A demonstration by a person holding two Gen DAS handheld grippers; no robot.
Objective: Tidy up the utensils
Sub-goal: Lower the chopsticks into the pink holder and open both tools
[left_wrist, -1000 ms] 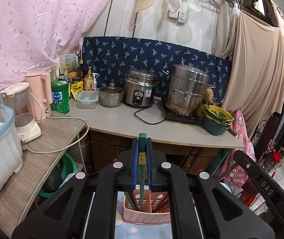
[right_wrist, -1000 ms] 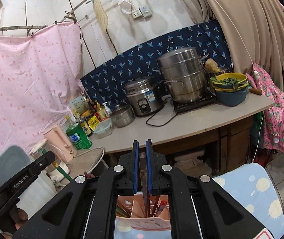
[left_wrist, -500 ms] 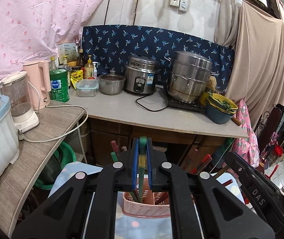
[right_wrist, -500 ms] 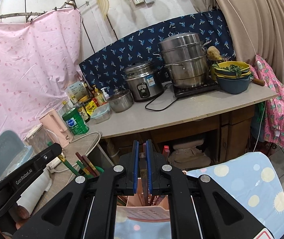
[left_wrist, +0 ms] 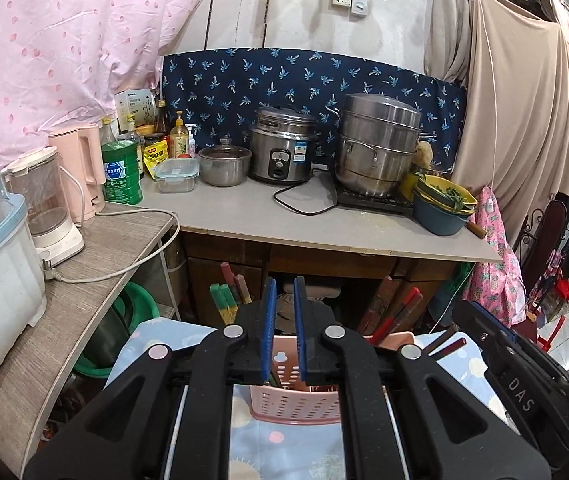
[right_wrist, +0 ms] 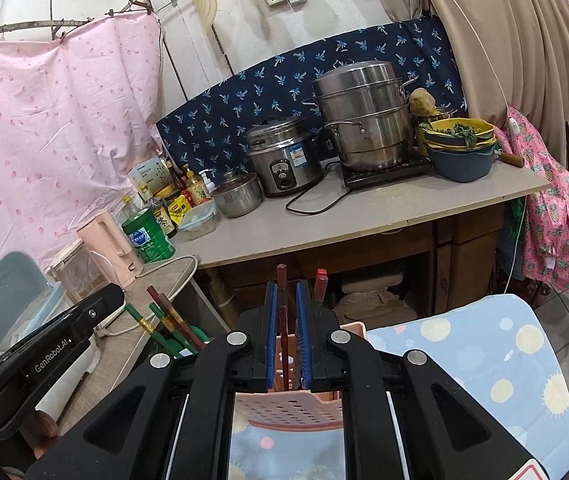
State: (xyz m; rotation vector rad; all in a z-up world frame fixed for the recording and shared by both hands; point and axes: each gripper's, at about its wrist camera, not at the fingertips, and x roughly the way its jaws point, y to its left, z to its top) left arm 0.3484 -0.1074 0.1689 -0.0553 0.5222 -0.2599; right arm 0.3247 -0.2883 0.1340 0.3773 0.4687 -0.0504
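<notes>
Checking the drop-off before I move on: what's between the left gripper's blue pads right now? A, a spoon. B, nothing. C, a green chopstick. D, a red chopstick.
B: the left gripper shows an empty gap between its pads, with only the pink basket visible below.

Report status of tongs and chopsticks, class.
Left tongs open, empty. Right tongs open around brown chopstick. Pink basket below. Nothing blocking.

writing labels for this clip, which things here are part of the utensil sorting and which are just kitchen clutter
Job:
pink utensil basket
green chopsticks
red-brown chopsticks
left gripper
right gripper

Clutter:
rice cooker
steel steamer pot
pink kettle
green bottle
stacked bowls
</notes>
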